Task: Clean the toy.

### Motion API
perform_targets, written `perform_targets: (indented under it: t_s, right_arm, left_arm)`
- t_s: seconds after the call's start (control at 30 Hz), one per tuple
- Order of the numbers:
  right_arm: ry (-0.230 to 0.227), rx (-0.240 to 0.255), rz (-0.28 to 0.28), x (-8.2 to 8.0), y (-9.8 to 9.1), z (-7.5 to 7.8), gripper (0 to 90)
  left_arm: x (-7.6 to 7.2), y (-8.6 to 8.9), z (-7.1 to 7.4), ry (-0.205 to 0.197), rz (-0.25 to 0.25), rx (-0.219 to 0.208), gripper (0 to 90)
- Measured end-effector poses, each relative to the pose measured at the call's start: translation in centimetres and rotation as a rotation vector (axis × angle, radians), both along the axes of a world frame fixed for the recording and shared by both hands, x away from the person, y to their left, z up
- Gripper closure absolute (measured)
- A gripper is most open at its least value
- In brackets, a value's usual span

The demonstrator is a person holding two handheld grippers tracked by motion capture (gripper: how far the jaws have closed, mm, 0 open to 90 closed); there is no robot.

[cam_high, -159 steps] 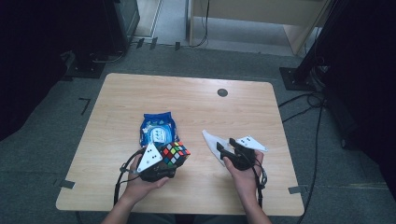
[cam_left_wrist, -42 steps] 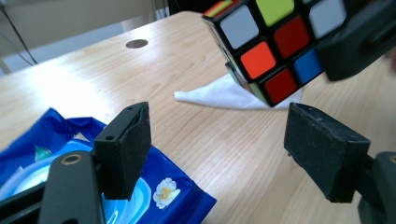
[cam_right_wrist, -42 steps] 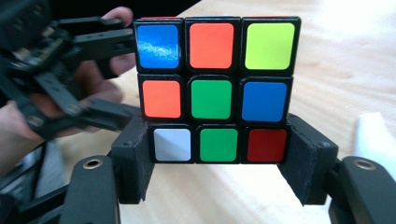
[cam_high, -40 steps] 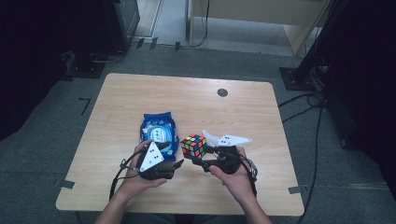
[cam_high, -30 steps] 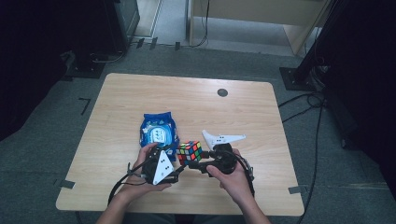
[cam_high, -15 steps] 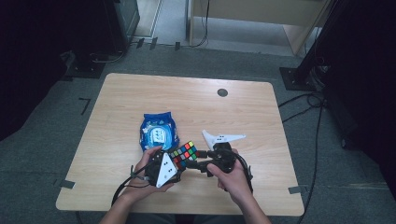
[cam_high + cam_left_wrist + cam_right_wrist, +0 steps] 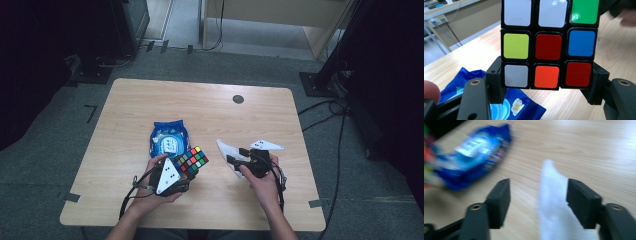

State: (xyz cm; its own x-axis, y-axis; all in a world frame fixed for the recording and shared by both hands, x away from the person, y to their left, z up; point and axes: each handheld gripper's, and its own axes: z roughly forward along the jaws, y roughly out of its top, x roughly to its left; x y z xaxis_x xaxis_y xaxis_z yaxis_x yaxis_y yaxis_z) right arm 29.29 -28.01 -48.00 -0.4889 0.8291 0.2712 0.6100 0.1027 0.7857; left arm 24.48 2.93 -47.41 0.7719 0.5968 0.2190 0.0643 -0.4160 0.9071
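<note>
1. The left gripper point(image 7: 184, 172) sits near the front edge of the table point(image 7: 125, 105), and its two jaws pinch a puzzle cube point(image 7: 192, 160) by its bottom row, one jaw on each side.
2. In the left gripper view the cube point(image 7: 548, 43) is lifted clear of the table top, showing a face of white, green, yellow, red, blue and orange squares.
3. A blue packet point(image 7: 169, 138) lies flat on the table just behind the cube; the left gripper view shows the packet point(image 7: 469, 82) below and behind the jaws.
4. The right gripper point(image 7: 234, 162) is off to the right of the cube, apart from it, low over a white wipe point(image 7: 227, 151).
5. Its jaws have just been closing but stand spread, with the wipe point(image 7: 556, 205) between them, lying against the right-hand jaw and clear of the other.
6. That view is blurred, so the packet point(image 7: 474, 152) is only a blue smear.
</note>
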Motion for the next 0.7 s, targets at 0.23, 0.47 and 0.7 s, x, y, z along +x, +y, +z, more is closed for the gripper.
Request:
perform_targets:
  t_s: [0.23,0.47,0.7]
  right_arm:
    - [0.006,-0.146,-0.039,1.2,0.2,-2.7,51.1]
    - [0.02,-0.201,-0.044,1.0,0.1,-3.5,88.0]
    - [-0.019,-0.069,0.01,0.1,-0.1,-1.3,90.0]
  left_arm:
    - [0.3,0.2,0.0,0.053,-0.032,-0.028,33.9]
    - [0.3,0.6,0.2,0.072,-0.042,-0.067,34.0]
    - [0.2,0.5,0.3,0.087,-0.057,-0.078,33.9]
